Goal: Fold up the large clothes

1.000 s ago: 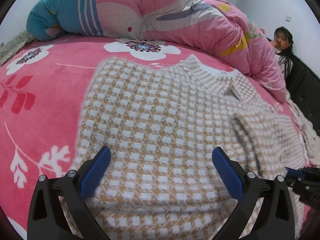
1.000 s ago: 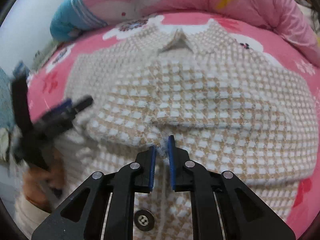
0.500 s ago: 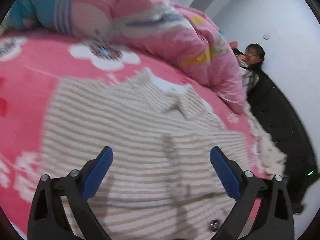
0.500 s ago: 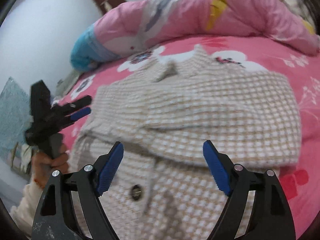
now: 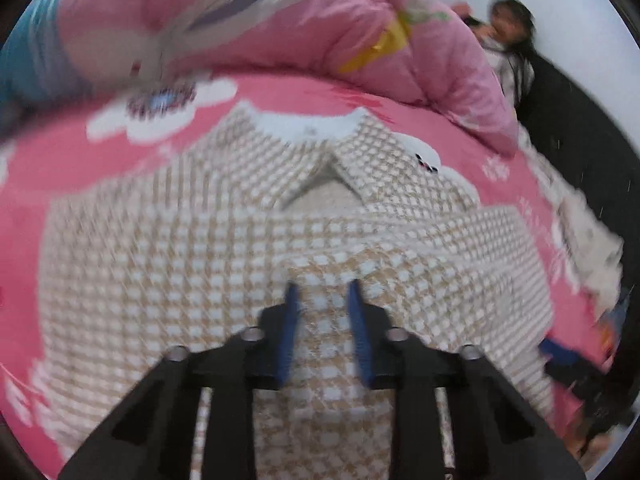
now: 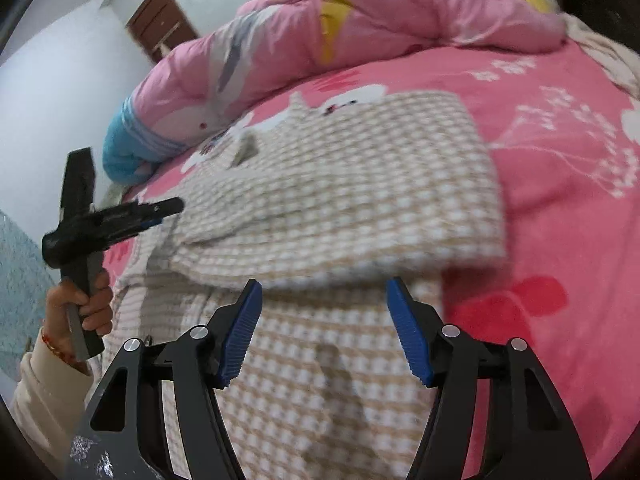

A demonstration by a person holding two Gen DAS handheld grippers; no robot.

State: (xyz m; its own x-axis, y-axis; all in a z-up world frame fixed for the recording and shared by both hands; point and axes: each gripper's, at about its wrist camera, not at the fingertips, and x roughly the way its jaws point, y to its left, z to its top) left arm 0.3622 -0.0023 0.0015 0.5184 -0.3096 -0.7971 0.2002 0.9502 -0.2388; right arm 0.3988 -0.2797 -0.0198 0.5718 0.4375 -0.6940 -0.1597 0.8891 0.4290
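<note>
A beige-and-white checked fleece top (image 5: 240, 248) lies flat on the pink bed, collar (image 5: 332, 164) at the far end, both sleeves folded across the chest. It also shows in the right wrist view (image 6: 352, 200). My left gripper (image 5: 323, 292) hovers over the middle of the top with its blue pads close together, a narrow gap between them and nothing gripped. From the right wrist view it (image 6: 160, 210) is held in a hand at the left, above the top's edge. My right gripper (image 6: 322, 292) is open and empty above the lower part of the top.
A pink floral blanket (image 6: 560, 160) covers the bed. A rolled pink-and-blue duvet (image 5: 240, 20) lies along the far side. A person (image 5: 508, 36) sits at the far right beside a dark sofa. A brown door (image 6: 160, 20) stands behind the bed.
My right gripper opened and let go of the sleeve it had laid across the top, then drew back. My left gripper narrowed from wide open and swung over the middle of the top.
</note>
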